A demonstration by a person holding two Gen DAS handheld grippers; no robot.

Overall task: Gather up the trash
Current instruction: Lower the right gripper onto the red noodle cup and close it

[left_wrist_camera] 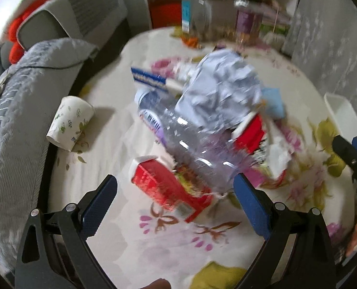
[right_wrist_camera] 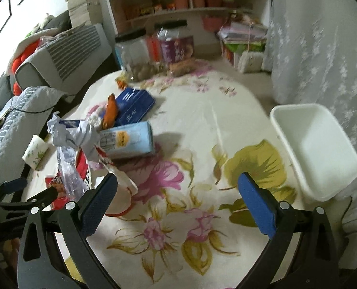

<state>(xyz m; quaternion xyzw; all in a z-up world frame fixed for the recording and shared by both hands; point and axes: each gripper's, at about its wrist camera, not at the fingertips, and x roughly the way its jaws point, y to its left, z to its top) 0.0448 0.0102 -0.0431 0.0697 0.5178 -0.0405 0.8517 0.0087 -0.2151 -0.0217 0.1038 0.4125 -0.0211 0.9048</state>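
Hovering over a floral tablecloth, both grippers hold their jaws spread and empty.

Left gripper faces the trash pile: a clear plastic bottle, crumpled paper and a red carton. Right gripper sits right of that pile, the white bin further right.

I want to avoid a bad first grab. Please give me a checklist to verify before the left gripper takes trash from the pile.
1. Left gripper open and empty: ok.
2. Right gripper open and empty: ok.
3. White rectangular plastic bin empty, at table edge: ok.
4. Red cardboard carton between the left fingers: ok.
5. Clear crushed plastic bottle lying free of the carton: cannot tell, blurred.
6. Leaf-print paper cup apart from the pile: ok.
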